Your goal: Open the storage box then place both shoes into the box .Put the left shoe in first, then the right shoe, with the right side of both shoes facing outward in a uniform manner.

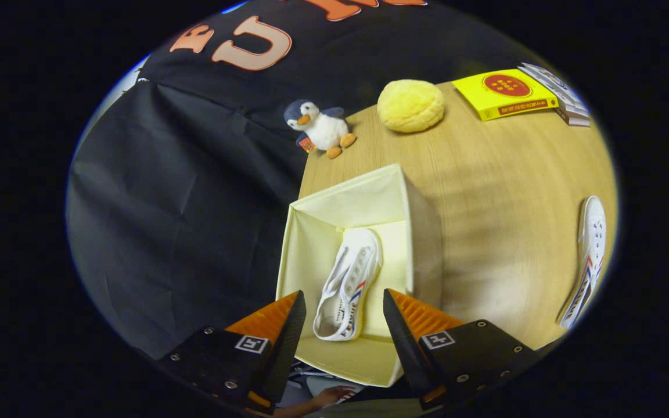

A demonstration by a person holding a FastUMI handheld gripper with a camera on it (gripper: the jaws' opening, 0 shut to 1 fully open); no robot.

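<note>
Shoe (pixel 347 284) in box (pixel 311 232), btwn spread tongs (pixel 344 305)

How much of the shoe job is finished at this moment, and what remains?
Done: the storage box stands open and one shoe lies inside it. In hand: nothing; the gripper hangs open above the box, its fingers on either side of that shoe without touching it. Left: the second shoe lies on the table, off beyond one finger, and needs placing.
</note>
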